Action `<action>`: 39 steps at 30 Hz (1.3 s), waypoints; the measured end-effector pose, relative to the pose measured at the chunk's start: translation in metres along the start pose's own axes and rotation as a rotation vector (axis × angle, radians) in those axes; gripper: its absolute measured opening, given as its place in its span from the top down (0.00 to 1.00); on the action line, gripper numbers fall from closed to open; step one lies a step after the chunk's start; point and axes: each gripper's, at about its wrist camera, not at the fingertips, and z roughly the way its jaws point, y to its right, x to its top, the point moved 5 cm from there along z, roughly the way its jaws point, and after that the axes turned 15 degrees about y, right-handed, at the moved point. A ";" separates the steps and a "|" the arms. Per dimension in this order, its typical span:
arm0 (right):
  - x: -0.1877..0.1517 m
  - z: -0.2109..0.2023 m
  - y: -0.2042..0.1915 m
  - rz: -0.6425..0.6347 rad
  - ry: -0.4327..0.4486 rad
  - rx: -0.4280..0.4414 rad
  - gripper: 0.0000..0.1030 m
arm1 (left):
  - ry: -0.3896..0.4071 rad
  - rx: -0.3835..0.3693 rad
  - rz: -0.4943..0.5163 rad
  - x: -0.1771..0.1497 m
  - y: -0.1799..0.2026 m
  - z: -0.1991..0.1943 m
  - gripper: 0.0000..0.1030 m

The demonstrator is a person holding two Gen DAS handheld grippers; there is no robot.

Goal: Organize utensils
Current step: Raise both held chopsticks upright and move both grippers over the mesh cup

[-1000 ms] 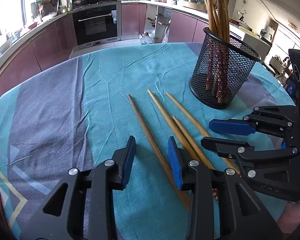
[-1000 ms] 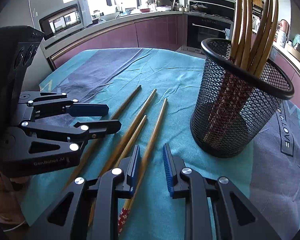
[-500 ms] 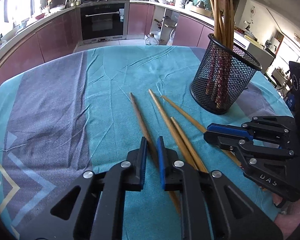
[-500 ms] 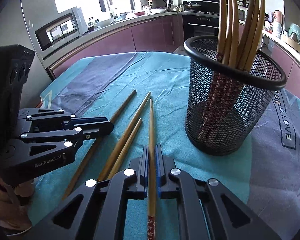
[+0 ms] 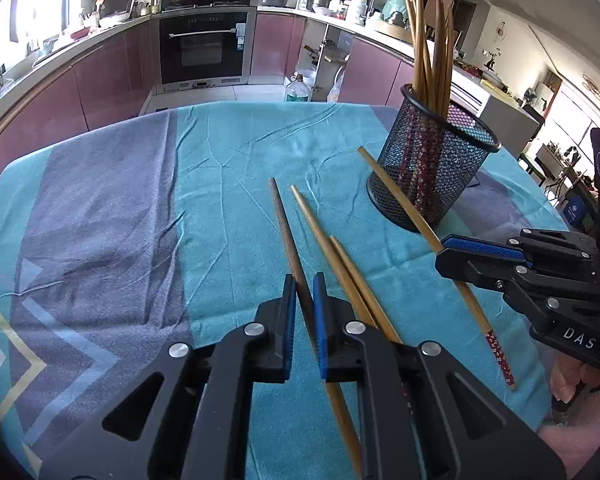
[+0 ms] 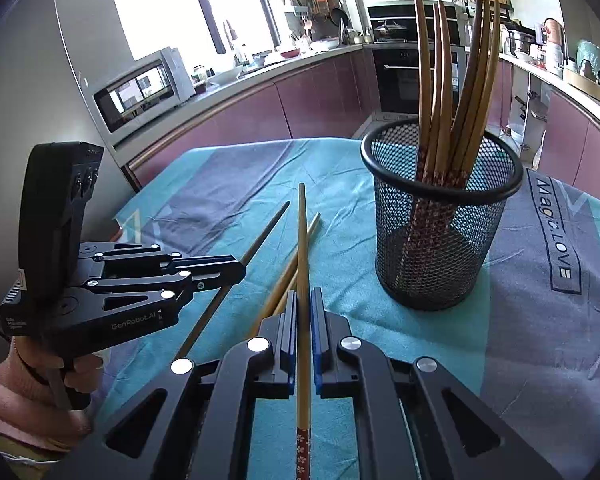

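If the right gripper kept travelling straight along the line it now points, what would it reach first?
Probably the teal tablecloth left of the mesh holder. The right gripper, shut on a chopstick, aims down past the holder's side, so it looks clear of it, though depth is uncertain.

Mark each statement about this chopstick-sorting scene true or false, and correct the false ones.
1. The right gripper is shut on a chopstick. True.
2. The mesh holder is empty. False: several chopsticks stand in it.
3. The left gripper is shut on a darker chopstick. True.
4. The holder lies on its side. False: it stands upright on the tablecloth.
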 end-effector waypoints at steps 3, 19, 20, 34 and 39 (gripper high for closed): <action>0.004 -0.005 -0.001 0.005 0.019 0.010 0.95 | 0.021 -0.011 -0.001 0.005 0.002 -0.009 0.91; 0.034 -0.047 0.006 0.036 0.162 0.011 0.95 | 0.185 -0.148 -0.027 0.053 0.017 -0.081 0.93; 0.036 -0.049 0.007 0.038 0.169 0.010 0.95 | 0.193 -0.155 -0.028 0.056 0.017 -0.085 0.93; 0.061 -0.078 0.017 0.035 0.269 -0.004 0.95 | 0.306 -0.188 -0.009 0.091 0.031 -0.129 0.93; 0.071 -0.086 0.016 0.022 0.302 -0.009 0.95 | 0.333 -0.206 -0.014 0.101 0.033 -0.135 0.93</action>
